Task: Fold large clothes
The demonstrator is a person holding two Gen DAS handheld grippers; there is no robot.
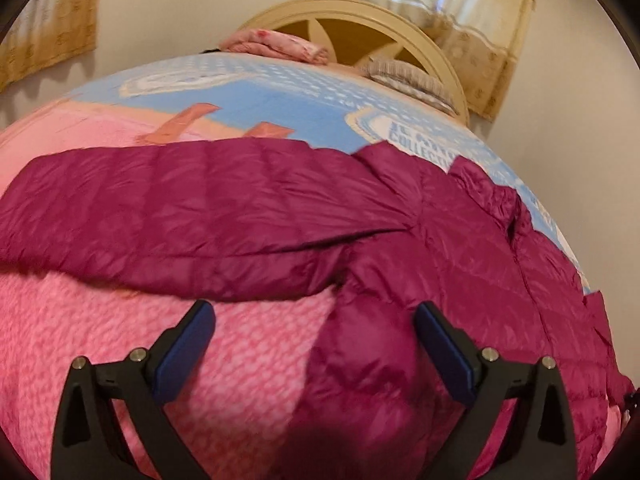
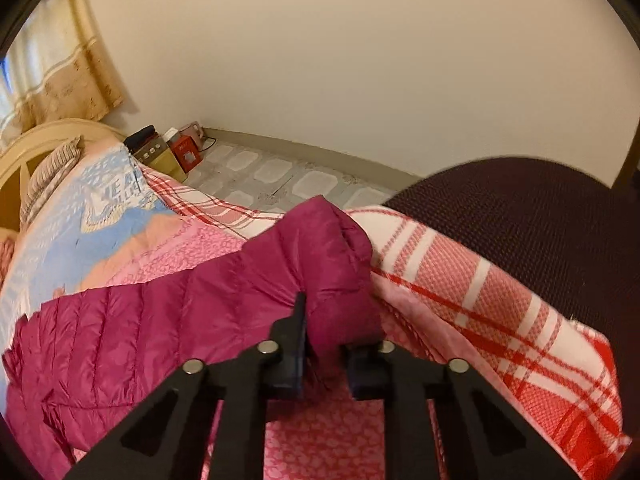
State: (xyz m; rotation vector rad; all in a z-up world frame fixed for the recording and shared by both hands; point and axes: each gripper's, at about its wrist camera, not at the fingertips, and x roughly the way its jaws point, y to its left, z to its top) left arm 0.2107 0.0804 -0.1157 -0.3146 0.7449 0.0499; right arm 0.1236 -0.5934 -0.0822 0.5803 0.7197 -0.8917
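Fingers [image 2: 298, 344] of our right gripper [image 2: 324, 354] pinch the jacket [image 2: 192, 304] sleeve low centre; our left gripper [image 1: 314, 344] gapes empty. Slick fabric may slip free, spilling the jacket across the bed [image 1: 100, 340].

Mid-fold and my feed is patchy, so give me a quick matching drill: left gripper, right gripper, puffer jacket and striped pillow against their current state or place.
1. left gripper
2. right gripper
3. magenta puffer jacket
4. striped pillow

A. by the headboard
B. spread on the bed
C. open, holding nothing
D. shut on jacket fabric

Pairs: 1-C, 2-D, 3-B, 4-A
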